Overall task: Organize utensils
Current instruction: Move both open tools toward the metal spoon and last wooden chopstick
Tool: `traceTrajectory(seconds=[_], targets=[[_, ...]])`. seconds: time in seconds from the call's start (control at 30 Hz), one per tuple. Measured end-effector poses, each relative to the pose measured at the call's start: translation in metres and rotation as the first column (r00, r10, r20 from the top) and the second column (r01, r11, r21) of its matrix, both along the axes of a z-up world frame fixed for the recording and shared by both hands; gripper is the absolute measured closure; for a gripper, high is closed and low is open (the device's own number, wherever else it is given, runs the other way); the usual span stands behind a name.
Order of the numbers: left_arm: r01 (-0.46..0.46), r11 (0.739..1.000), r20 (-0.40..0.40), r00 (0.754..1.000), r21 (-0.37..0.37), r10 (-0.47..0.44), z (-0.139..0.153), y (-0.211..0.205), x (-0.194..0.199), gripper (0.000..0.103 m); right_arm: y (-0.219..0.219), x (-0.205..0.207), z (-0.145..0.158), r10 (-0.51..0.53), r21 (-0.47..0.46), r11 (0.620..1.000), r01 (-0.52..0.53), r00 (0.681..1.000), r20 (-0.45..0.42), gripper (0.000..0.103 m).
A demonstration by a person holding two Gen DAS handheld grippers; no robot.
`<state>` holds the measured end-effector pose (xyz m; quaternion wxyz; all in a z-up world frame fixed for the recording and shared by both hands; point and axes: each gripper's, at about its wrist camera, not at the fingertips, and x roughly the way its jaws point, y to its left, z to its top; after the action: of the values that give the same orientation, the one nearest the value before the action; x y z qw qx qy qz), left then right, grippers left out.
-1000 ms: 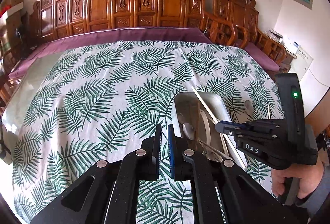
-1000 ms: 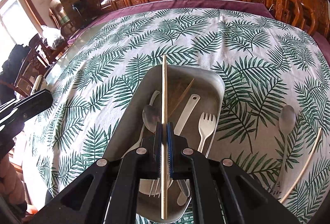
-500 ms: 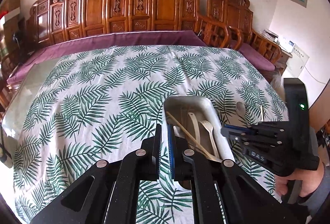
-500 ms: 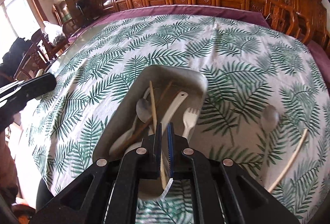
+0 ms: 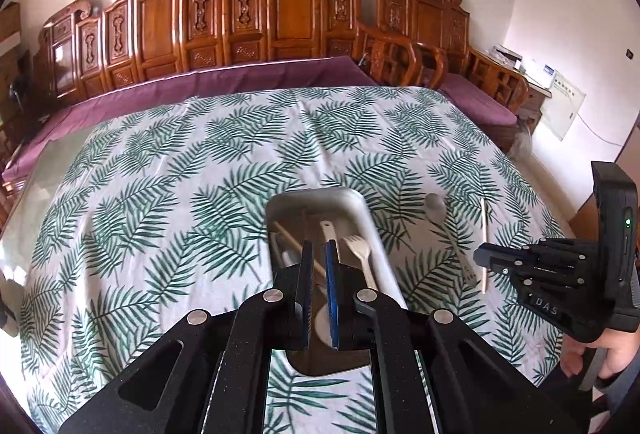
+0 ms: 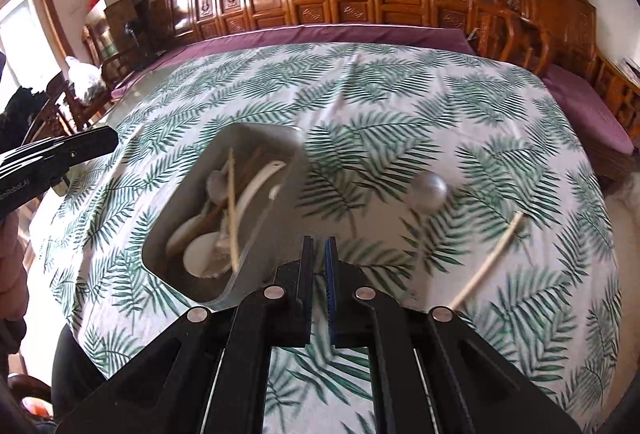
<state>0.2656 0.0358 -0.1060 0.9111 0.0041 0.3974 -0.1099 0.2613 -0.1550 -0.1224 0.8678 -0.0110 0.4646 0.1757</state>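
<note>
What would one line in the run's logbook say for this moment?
left gripper: shut, empty | right gripper: shut, empty | tray: holds utensils | spoon, chopstick: on tablecloth

Left claw (image 5: 318, 254): jaws nearly together, only a thin gap between the pads, nothing gripped; it points forward and downward.
Right claw (image 6: 319, 252): jaws nearly together, a thin gap, nothing between them; it also tilts downward.
Right claw seen from the left wrist: at the right side of that view, its black fingers pointing left.
Right hand (image 5: 612, 354): wrapped round the claw's handle from below, a grey sleeve at the wrist.
</note>
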Motion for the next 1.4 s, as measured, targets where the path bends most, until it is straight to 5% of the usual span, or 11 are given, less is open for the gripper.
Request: traceTrajectory(seconds=[0.27, 0.7, 1.4], targets=[[0.049, 0.999, -0.016, 0.999, 0.004, -0.049, -0.006, -0.034, 0.005, 0.097, -0.047, -0.004, -0.01, -0.077, -0.025, 0.997, 0.077, 0.997, -0.002, 0.084], [0.111, 0.994, -0.057, 0.992, 0.016, -0.11, -0.027, -0.081, 0.018, 0.058, -0.105, 0.018, -0.057, -0.182, -0.061, 0.982, 0.177, 0.98, -0.076, 0.074], [0.153, 0.987, -0.116, 0.982, 0.04, -0.147, -0.054, -0.117, 0.034, 0.058, -0.124, 0.066, -0.1, -0.231, -0.089, 0.972, 0.219, 0.961, -0.155, 0.068]])
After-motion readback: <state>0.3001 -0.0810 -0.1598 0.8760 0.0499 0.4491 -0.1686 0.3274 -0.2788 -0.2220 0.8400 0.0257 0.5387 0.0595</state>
